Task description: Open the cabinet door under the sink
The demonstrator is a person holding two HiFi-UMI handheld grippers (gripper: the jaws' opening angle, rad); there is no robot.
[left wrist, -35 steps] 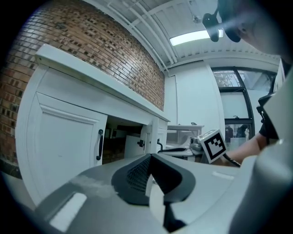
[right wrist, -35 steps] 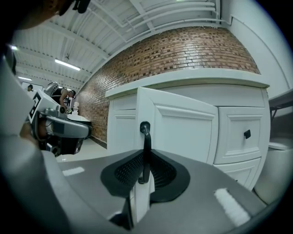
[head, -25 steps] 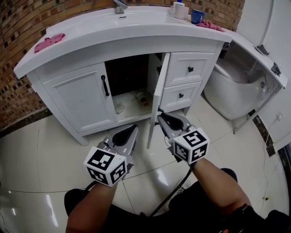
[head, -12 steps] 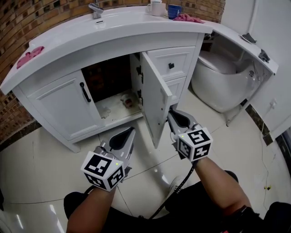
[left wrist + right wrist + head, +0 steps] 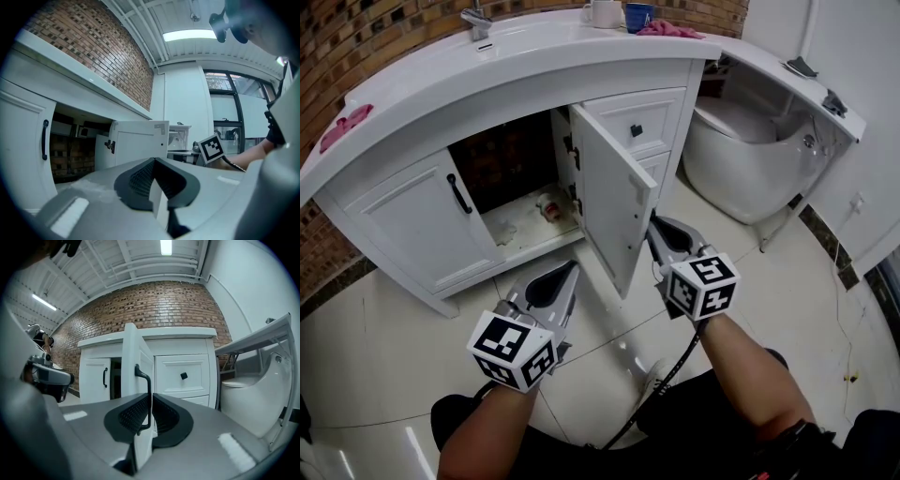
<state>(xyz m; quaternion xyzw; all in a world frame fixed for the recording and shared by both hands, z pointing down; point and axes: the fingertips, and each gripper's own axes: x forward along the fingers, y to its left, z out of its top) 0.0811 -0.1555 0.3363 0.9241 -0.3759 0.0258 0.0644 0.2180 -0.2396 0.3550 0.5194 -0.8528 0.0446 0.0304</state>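
The white vanity cabinet (image 5: 412, 230) under the sink has its right door (image 5: 614, 211) swung well open, edge toward me. My right gripper (image 5: 654, 225) is at that door's outer face. In the right gripper view its jaws (image 5: 149, 401) stand closed on the door's black bar handle (image 5: 147, 385), which runs upright between the pads. My left gripper (image 5: 570, 270) hangs low in front of the open compartment (image 5: 520, 211), shut with nothing in it and touching nothing. The left gripper view shows the inner side of the open door (image 5: 138, 143). The left door, with its black handle (image 5: 458, 193), stays closed.
Two drawers (image 5: 633, 127) sit right of the open door. A white toilet (image 5: 750, 159) stands further right under a shelf. On the counter (image 5: 487, 66) are a faucet (image 5: 475, 19), two cups (image 5: 605, 13) and pink cloths (image 5: 344, 125). Small items lie inside the cabinet. A cable trails on the glossy tiled floor (image 5: 581, 356).
The right door has swung wider, from edge-on to well open, with my right gripper on its handle moving right. My left gripper has shifted slightly along.
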